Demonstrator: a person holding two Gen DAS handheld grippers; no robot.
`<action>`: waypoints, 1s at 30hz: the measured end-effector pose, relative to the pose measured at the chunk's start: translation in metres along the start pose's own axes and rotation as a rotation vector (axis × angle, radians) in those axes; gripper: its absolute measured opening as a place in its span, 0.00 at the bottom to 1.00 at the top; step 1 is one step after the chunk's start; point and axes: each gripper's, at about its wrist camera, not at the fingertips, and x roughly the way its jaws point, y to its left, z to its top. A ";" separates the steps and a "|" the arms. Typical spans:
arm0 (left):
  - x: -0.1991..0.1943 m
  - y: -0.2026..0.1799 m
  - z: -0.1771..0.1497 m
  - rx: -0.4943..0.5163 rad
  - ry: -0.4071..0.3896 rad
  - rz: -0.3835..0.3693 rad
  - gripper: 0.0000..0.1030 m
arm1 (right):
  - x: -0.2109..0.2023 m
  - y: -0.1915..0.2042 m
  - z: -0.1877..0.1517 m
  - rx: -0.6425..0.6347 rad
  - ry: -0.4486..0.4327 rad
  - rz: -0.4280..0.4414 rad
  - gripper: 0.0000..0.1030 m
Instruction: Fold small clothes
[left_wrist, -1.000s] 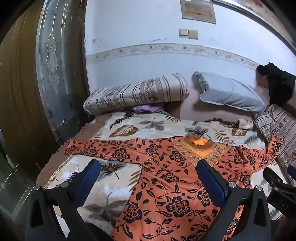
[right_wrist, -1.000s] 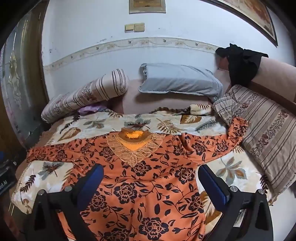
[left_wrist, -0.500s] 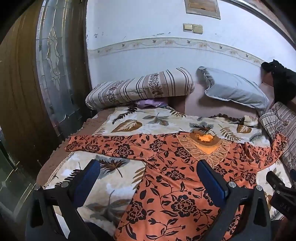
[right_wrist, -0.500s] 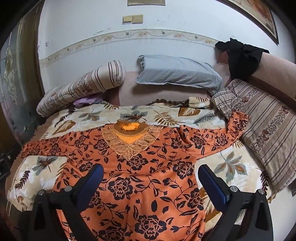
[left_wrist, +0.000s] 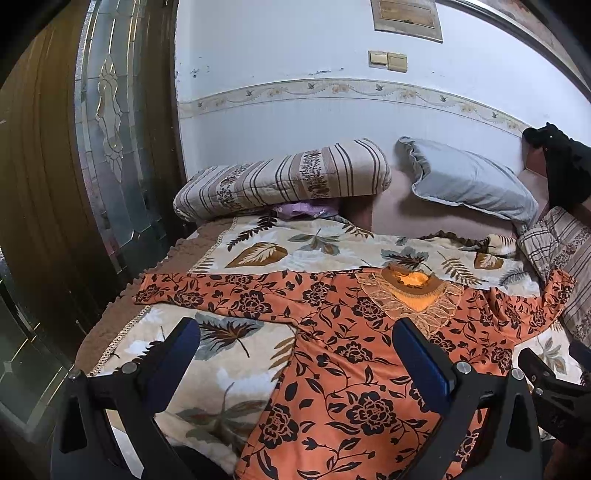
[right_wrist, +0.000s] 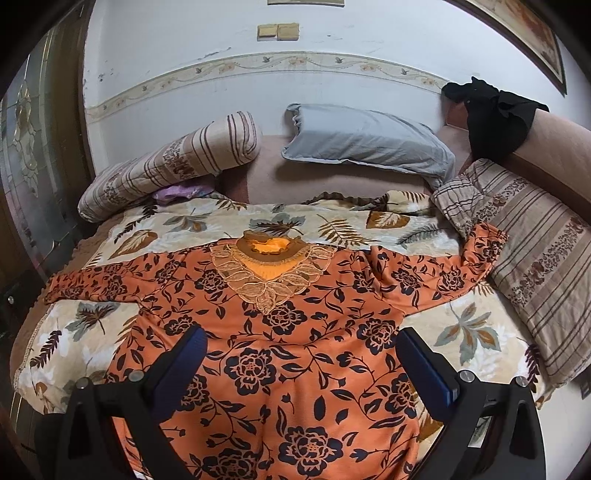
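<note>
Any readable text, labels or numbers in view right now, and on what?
No text reads clearly.
Right tongs body, at the left view's edge: faint markings, too blurred to read.
Framed picture on the wall: no legible writing.
Orange floral top: print only, no label showing.

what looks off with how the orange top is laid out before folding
The orange floral top lies mostly flat, but its right sleeve end rides up onto the striped cushion instead of lying flat.
</note>
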 end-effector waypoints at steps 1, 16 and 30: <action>0.000 0.001 0.000 -0.001 -0.001 0.005 1.00 | 0.001 0.002 0.001 -0.002 0.001 0.005 1.00; 0.008 0.050 0.008 -0.085 0.006 0.114 1.00 | 0.003 0.040 0.018 -0.063 -0.010 0.073 1.00; 0.015 0.084 0.000 -0.136 0.021 0.181 1.00 | 0.014 0.068 0.012 -0.120 0.033 0.110 1.00</action>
